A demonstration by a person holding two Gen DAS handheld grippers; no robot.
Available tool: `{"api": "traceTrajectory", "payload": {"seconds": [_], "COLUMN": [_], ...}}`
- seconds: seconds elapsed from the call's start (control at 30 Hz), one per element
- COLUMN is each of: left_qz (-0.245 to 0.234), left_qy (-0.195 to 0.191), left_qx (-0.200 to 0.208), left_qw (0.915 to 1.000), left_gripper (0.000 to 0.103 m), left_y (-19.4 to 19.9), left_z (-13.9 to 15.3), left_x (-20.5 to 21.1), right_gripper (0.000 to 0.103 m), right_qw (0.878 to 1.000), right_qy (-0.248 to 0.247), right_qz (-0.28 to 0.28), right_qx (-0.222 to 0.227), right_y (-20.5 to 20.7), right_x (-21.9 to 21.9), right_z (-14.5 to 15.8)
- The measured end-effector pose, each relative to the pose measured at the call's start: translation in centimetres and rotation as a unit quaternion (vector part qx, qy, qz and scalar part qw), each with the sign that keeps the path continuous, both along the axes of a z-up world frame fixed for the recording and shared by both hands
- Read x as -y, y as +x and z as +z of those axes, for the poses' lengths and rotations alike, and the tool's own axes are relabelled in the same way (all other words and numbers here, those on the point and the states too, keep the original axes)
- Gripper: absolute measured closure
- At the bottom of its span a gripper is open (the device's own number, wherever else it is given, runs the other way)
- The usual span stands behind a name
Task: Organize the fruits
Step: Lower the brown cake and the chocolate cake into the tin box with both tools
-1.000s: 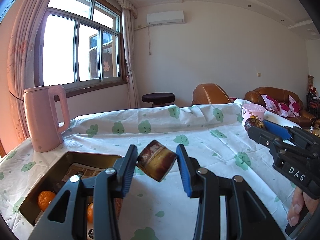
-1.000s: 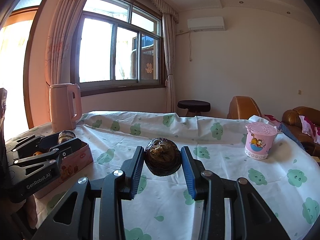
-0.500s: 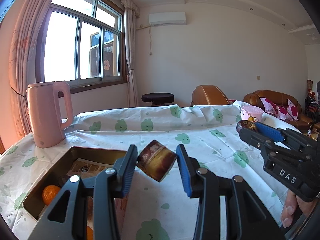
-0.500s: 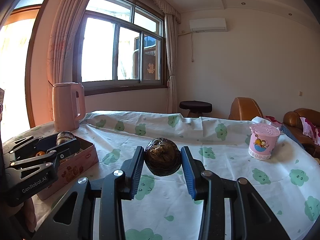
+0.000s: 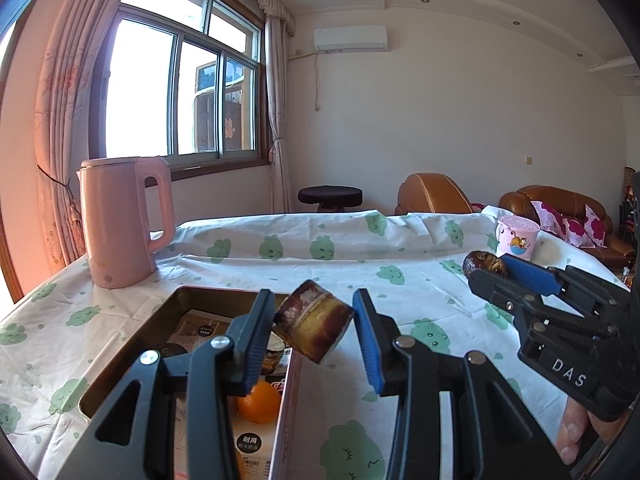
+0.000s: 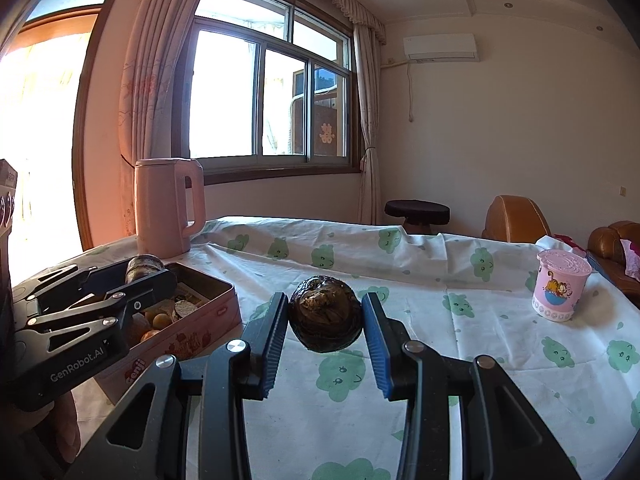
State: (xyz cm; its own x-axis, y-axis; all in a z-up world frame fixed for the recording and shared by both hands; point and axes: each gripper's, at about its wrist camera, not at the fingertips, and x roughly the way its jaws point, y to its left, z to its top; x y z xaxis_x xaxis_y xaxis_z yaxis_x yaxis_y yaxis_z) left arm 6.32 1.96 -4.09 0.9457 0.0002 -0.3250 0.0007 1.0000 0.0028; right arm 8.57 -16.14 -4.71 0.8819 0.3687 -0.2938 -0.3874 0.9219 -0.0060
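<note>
Both jaws clenched: left gripper (image 5: 314,334) on dark-brown cut fruit chunk (image 5: 313,331) over pink rectangular metal tin (image 5: 286,408), right gripper (image 6: 325,322) on dark wrinkled round fruit (image 6: 325,319) beside it; advise lowering w/ care, releasing clear of orange (image 5: 258,402).

Each wrist camera looks forward, slightly downward, along its own fingers, close over the table (image 5: 400,264). Both views share the kettle (image 5: 120,220), tin (image 6: 208,300), cup (image 6: 560,288) and far window (image 6: 272,92).

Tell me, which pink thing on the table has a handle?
The tall pink kettle by the window; the pink cup with the cartoon has none.
</note>
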Motion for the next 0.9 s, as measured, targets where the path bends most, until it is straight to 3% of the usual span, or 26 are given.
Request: {"api": "traceTrajectory", "payload": {"seconds": [0.9], "left_qz": [0.044], "left_qy": [-0.007], "left_qx": [-0.008], "left_qw": [0.999], "left_gripper": [0.061], "left_y": [-1.9], "left_z": [0.3], "left_x": [-4.7], "right_gripper": [0.063], "right_qw": [0.998], "right_qy": [-0.014], "right_qz": [0.06], "right_qx": [0.006], "right_y": [-1.4], "right_x": [-5.6], "right_z": [0.7]}}
